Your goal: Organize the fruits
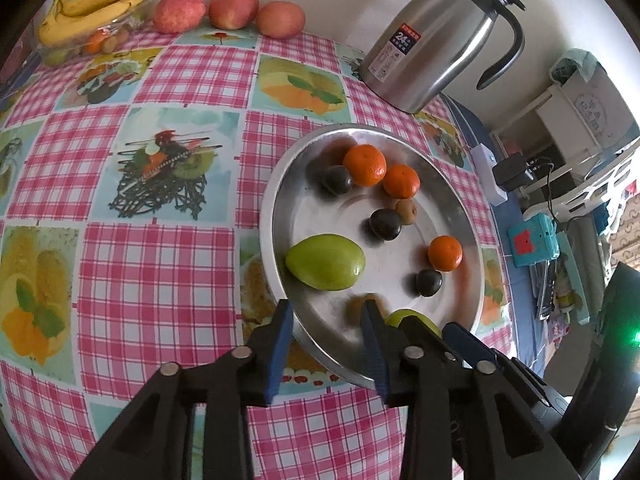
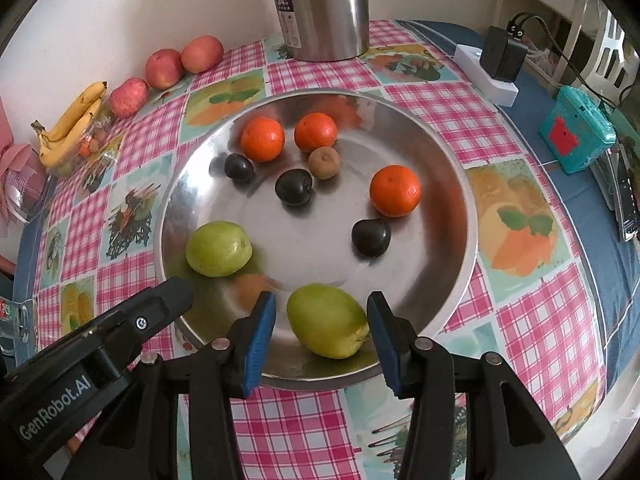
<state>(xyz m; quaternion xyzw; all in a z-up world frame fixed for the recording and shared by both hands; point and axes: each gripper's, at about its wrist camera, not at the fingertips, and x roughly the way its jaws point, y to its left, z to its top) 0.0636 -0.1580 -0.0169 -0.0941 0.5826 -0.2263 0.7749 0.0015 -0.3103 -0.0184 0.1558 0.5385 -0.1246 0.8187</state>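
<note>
A steel plate (image 1: 276, 208) (image 2: 460, 200) on the checked tablecloth holds three tangerines (image 2: 262, 138), three dark plums (image 2: 293, 187), a small brown fruit (image 2: 324, 163) and two green fruits. My left gripper (image 1: 327, 306) hovers open over the plate's near rim. A blurred brown fruit (image 1: 360, 306) (image 2: 252, 286) lies just past its right fingertip, free of the pads. One green fruit (image 1: 326, 262) rests beyond it. My right gripper (image 2: 322, 296) straddles the other green fruit (image 2: 326, 320), which rests on the plate; a gap shows at the left pad.
A steel thermos jug (image 1: 432, 48) (image 2: 320, 8) stands behind the plate. Three apples (image 1: 232, 6) and bananas (image 1: 92, 4) over a clear dish line the back wall. A power strip with charger (image 2: 500, 60) and a teal box (image 2: 576, 132) sit at the right.
</note>
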